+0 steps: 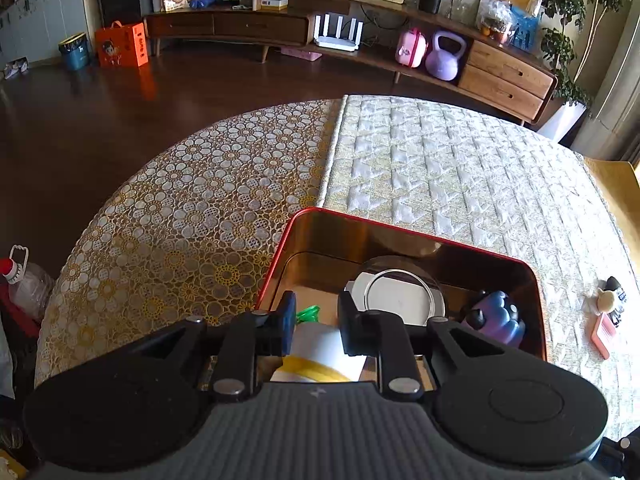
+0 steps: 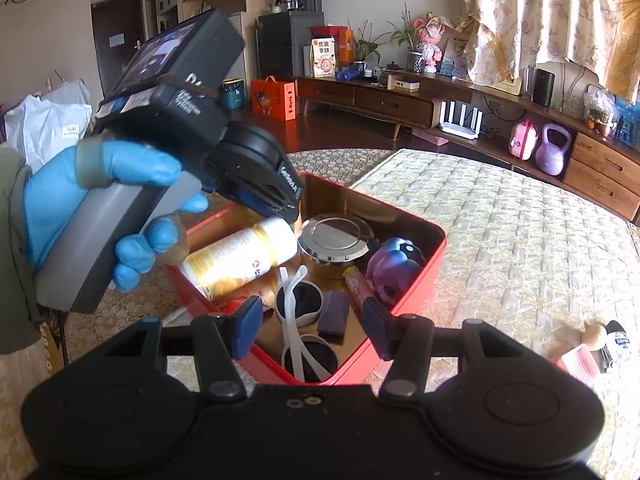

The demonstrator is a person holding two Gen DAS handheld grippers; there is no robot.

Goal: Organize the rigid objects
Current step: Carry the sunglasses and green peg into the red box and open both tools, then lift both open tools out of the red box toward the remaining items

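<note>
An open red tin [image 2: 404,304] [image 1: 400,233] sits on the table. It holds a white bottle with a yellow label [image 2: 240,258] [image 1: 320,346], a round silver lid [image 2: 336,240] [image 1: 400,298], a purple toy [image 2: 394,266] [image 1: 496,316], white sunglasses [image 2: 300,308], a small purple block [image 2: 334,312] and a pink tube [image 2: 356,282]. My left gripper [image 1: 318,324] [image 2: 285,211] points down into the tin, pads against the bottle's white cap end; the bottle lies tilted, its base on the left rim. My right gripper [image 2: 312,328] hovers open above the tin's near corner, over the sunglasses, with nothing between its fingers.
A blue-gloved hand [image 2: 100,200] holds the left gripper. Small loose items, a pink card and a little figure among them [image 2: 592,346] [image 1: 606,312], lie on the quilted cloth [image 1: 460,168] right of the tin. A lace cloth [image 1: 180,200] covers the left side. A low cabinet stands beyond.
</note>
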